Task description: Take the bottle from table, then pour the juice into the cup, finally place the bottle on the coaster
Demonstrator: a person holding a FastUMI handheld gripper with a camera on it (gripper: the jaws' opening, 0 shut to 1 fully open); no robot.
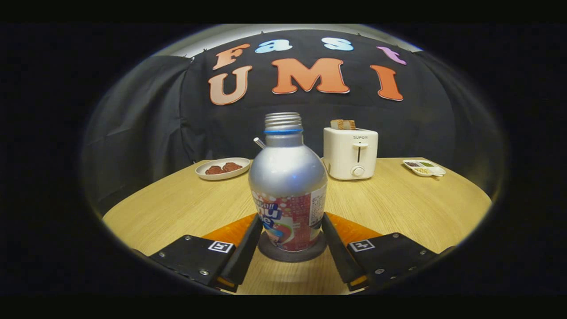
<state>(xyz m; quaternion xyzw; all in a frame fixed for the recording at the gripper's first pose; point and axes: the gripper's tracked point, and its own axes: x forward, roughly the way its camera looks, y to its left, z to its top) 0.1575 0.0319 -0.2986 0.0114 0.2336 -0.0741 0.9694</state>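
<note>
1. Left, well beyond the fingers: white plate point(223, 168) with two dark food pieces, parked clear of the work zone.
2. Centre: gripper point(290, 241) straddles the silver juice bottle point(288, 186). Both fingers flank the label low down; contact looks made on both sides, but the fisheye view won't confirm pressure.
3. Bottle stands upright on a dark round coaster point(292, 254), long axis vertical, uncapped threaded mouth up. Reads as the final placing step, with release pending.
4. Straw point(259, 142) peeks out behind bottle; probably in the cup, which is hidden.
5. Right: white toaster point(351, 153) with toast, then small divided dish point(424, 167).
</note>
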